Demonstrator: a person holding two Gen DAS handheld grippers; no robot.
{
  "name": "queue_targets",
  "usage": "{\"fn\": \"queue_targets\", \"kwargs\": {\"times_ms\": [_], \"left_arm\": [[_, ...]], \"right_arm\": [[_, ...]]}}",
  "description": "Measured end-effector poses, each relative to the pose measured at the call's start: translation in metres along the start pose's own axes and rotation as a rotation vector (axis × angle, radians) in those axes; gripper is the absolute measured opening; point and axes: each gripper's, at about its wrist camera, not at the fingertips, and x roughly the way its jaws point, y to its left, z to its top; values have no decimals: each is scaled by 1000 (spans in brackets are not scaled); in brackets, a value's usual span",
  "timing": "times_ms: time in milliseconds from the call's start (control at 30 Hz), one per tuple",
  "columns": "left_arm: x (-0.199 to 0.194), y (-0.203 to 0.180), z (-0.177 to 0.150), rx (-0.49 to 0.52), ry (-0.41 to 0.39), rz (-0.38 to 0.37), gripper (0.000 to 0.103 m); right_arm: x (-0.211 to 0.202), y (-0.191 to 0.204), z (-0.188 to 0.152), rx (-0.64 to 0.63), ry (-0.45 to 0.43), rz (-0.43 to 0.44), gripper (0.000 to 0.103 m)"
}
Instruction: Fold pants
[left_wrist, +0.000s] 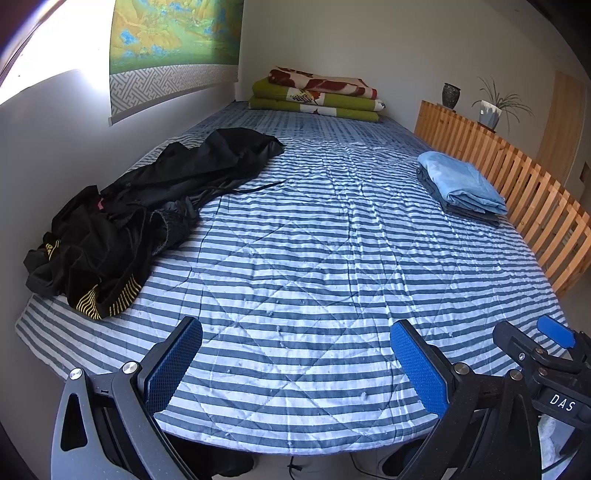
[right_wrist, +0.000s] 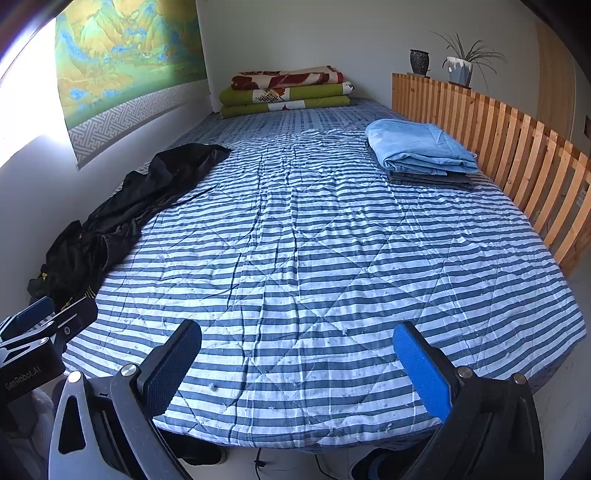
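Grippers: left (left_wrist: 295, 365), right (right_wrist: 297, 365) spread, empty; black pants (left_wrist: 147, 206) crumpled by wall; folded blue stack (left_wrist: 461, 184) opposite.

A blue-and-white striped quilt (right_wrist: 303, 258) covers the bed. At its far end, against the wall, lies a stack of folded green and red blankets (right_wrist: 286, 92). A wooden slatted rail (right_wrist: 517, 140) runs along the quilt's right edge, carrying a dark vase (right_wrist: 420, 62) and a potted plant (right_wrist: 460, 66). A landscape scroll (right_wrist: 122, 62) hangs on the wall to the quilt's left.
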Motion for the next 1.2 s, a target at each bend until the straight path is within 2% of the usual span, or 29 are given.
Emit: {"fn": "queue_targets", "kwargs": {"times_ms": [367,667,800,967,1133,1200], "left_arm": [[5,19,4,-26,-36,41,103],[13,51,7,-65,-67,95,103],[19,68,5,-95,-49,108,103],[31,93,4,-142,-31,113,103],[36,124,8,-179,-49,136,103],[37,139,8,-204,-57,146,103]], "right_arm": [[9,16,4,-27,8,25,102],[20,37,13,-53,2,61,102],[28,49,20,-75,10,87,102],[39,76,42,-122,-4,142,102],[62,117,67,-175,-2,217,101],[76,138,77,-202,9,262,95]]}}
